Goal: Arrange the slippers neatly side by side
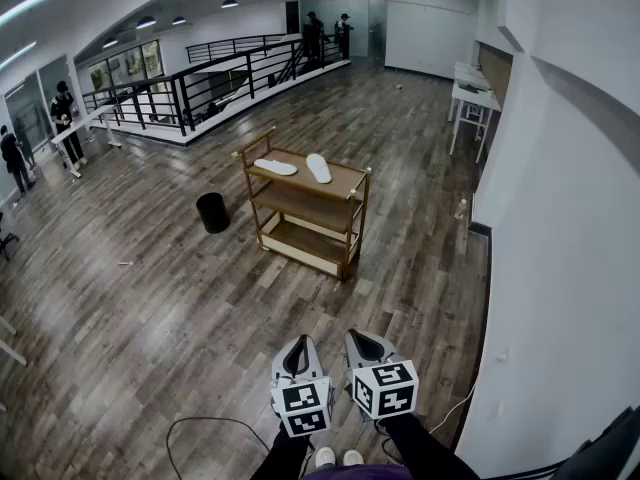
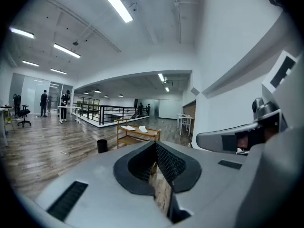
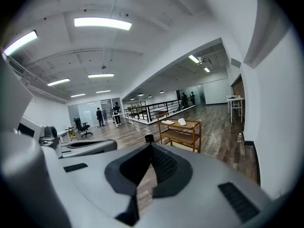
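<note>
Cart (image 1: 340, 180) well away, one slipper (image 1: 275, 167) and other slipper (image 1: 318, 168) apart on its top, left gripper (image 1: 298, 341) and right gripper (image 1: 366, 336) fingers clenched, empty.

Counts as I see them:
- Slippers: 2, white: one slipper (image 1: 275, 167), other slipper (image 1: 318, 168).
- Wooden cart (image 1: 345, 181): 1, with 3 shelves.
- Black bin (image 1: 212, 212): 1.
- I hold 2: left hand-held gripper (image 1: 297, 348), right hand-held gripper (image 1: 366, 342).
- People: 4, two at left (image 1: 62, 108) (image 1: 13, 158), two far back (image 1: 313, 30) (image 1: 345, 28).
</note>
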The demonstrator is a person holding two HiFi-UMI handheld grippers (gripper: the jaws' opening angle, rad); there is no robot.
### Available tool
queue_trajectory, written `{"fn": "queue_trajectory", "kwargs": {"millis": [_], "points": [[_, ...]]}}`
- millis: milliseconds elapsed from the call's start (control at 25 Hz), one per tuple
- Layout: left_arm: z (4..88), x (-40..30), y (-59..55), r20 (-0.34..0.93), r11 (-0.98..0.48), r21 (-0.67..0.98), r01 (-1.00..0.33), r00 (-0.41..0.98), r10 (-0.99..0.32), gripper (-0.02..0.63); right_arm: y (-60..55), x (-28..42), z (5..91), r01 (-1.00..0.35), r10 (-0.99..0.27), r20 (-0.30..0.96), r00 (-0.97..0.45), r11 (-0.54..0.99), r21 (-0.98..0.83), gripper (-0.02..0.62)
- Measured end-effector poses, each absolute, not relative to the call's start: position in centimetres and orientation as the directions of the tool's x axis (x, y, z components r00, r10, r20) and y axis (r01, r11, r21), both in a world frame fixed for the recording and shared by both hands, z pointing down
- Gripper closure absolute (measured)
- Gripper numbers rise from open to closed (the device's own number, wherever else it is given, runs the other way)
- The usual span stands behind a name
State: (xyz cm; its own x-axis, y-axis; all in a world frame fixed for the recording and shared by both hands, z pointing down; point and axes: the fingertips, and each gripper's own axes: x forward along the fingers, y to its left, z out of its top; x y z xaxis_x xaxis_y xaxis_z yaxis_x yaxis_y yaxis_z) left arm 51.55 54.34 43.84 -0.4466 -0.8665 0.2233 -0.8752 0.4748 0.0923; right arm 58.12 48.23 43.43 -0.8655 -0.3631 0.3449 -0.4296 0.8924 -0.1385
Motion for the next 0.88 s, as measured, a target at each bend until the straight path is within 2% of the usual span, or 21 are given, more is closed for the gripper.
{"fn": "queue_trajectory", "kwargs": {"millis": [520, 880], "points": [[43.1, 51.2, 54.1, 0.2, 0.487, 0.086, -0.869, -0.464, -0.863, 0.604, 48.1, 58.0, 43.8, -0.426, -0.359, 0.349, -0.865, 0.895, -0.135, 0.597], [44.9, 50.7, 55.3, 0.245, 0.512, 0.125, -0.85, -0.474, -0.846, 0.604, 47.7, 58.4, 44.2, -0.455, -0.38, 0.356, -0.854, 0.877, -0.155, 0.597]]}}
